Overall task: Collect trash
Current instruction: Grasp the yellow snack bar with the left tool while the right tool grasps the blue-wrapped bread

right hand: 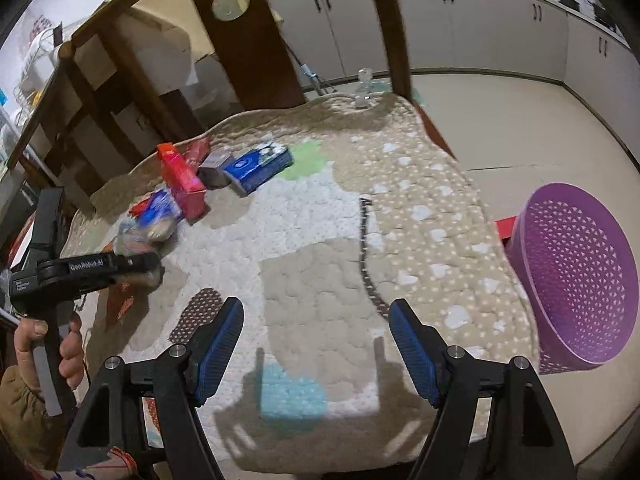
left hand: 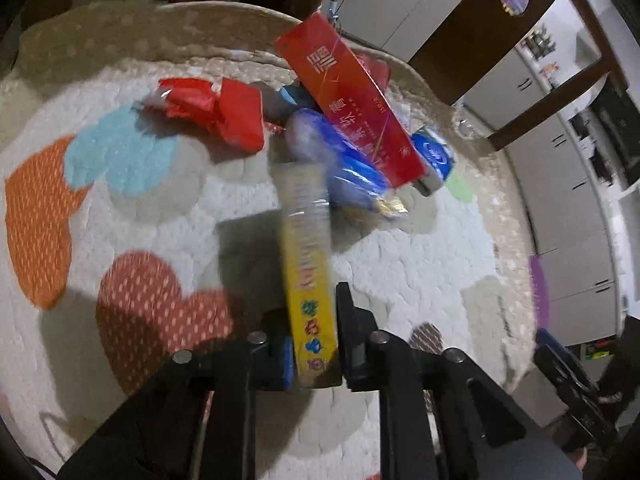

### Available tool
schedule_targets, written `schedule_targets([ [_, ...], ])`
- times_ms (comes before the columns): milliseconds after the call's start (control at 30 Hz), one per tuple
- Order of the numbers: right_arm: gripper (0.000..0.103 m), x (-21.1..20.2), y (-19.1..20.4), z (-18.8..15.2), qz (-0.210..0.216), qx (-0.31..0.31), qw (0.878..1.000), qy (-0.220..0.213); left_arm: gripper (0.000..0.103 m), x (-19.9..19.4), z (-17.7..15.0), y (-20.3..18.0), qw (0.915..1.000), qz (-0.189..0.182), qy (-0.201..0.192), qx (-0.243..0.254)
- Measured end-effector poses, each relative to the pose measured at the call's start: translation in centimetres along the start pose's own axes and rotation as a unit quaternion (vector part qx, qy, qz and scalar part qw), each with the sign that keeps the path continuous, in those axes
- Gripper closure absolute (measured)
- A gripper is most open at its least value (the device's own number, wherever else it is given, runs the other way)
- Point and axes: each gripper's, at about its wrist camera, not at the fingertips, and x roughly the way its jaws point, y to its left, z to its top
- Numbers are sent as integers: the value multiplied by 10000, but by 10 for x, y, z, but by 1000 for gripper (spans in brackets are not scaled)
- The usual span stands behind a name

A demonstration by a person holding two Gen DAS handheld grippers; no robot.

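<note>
Two claws over the quilt (right hand: 320, 240): left claw (left hand: 314, 344) clamps what looks like a blurred yellow wrapper (left hand: 310, 280); right claw (right hand: 316, 344) gapes empty.

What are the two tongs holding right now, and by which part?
Left tongs pinch the yellow end of a clear plastic snack wrapper. Right tongs stand open, holding nothing.

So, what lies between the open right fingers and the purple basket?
Only bare quilt. In the right wrist view nothing sits between the right gripper and the purple basket, which stands past the quilt's edge; the trash pile is on the opposite side.
</note>
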Motion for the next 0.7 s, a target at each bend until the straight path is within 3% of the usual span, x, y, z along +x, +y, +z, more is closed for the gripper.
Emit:
schedule_targets([
  [367,24,38,69,33,402,-737,9963,205,88,-53,-25,22,9990,237,-346,134],
  [700,24,100,159,69,783,-1888,9775,532,88,-76,-35,62,9972,495,-538,127],
])
